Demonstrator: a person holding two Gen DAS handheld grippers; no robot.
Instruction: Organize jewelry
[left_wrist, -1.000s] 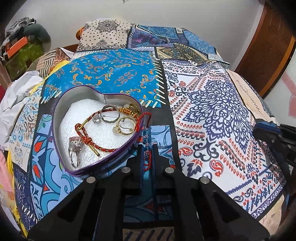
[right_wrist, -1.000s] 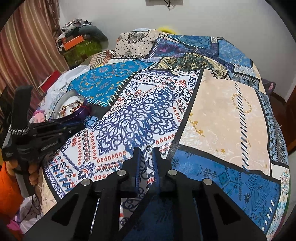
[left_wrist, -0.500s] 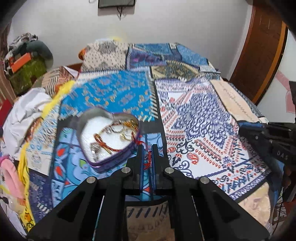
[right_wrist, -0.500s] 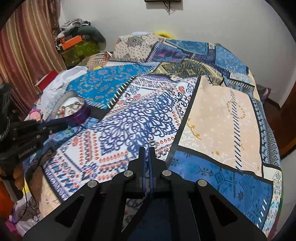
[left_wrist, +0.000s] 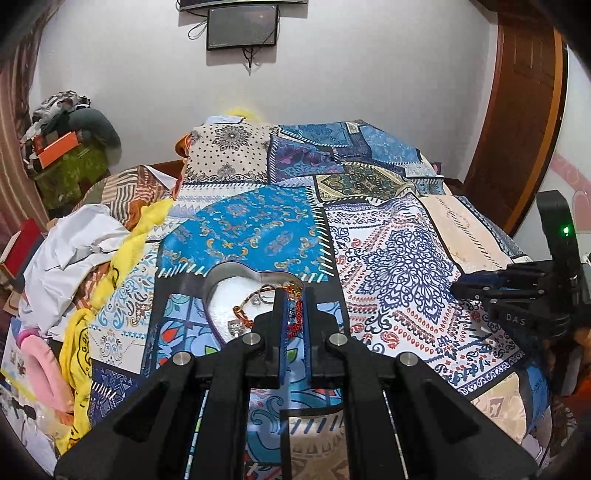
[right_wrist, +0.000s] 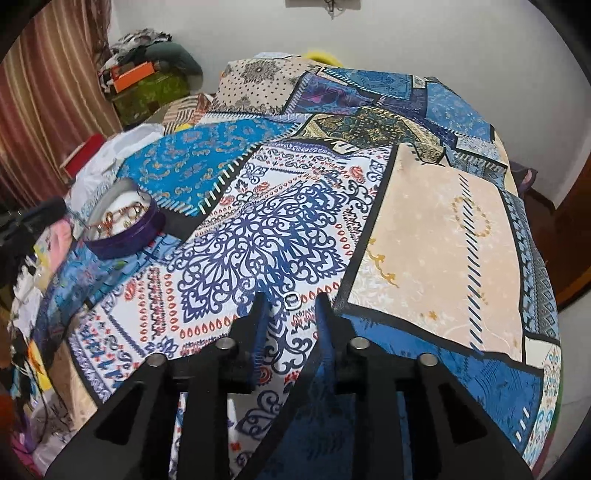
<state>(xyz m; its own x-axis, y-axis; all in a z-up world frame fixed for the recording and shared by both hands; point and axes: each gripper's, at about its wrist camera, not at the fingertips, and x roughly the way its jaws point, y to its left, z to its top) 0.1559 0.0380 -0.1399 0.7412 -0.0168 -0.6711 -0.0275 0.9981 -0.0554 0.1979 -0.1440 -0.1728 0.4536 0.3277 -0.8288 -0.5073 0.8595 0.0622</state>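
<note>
**A:** Start closest in. What are the two tools doing?

**B:** The left gripper (left_wrist: 294, 295) is clenched on a red beaded strand (left_wrist: 293, 321), which hangs between its fingers low in the middle of its own view. The right gripper (right_wrist: 290, 310) has just been opening. Its jaws stand slightly apart and grip nothing. A small silver ring (right_wrist: 291, 300) lies on the bedspread (right_wrist: 424, 240) just ahead of its tips, with neither pad pressing on it.

**A:** So which step is this?

**B:** I'd say gathering loose pieces into the heart-shaped tin (left_wrist: 221, 273). The tin sits just beyond the left fingertips. It is lined in white and already holds rings and a red cord. I can't tell whether the strand's far end trails into it.

**A:** And next?

**B:** Probably the strand has to be carried over the rim and let go inside. The ring is tiny and flat on soft cloth, so it calls for a low, careful pinch that doesn't snag the fabric.

**A:** And further out?

**B:** The surface is a bed under a patchwork spread of blue, white and cream panels, with white and yellow cloth (left_wrist: 122, 251) heaped at middle left. Beyond that, a pile of clothes (left_wrist: 74, 122) sits at upper left, a dark screen (left_wrist: 242, 29) hangs on the white wall at top centre, and a wooden door (left_wrist: 524, 110) stands at upper right.
</note>
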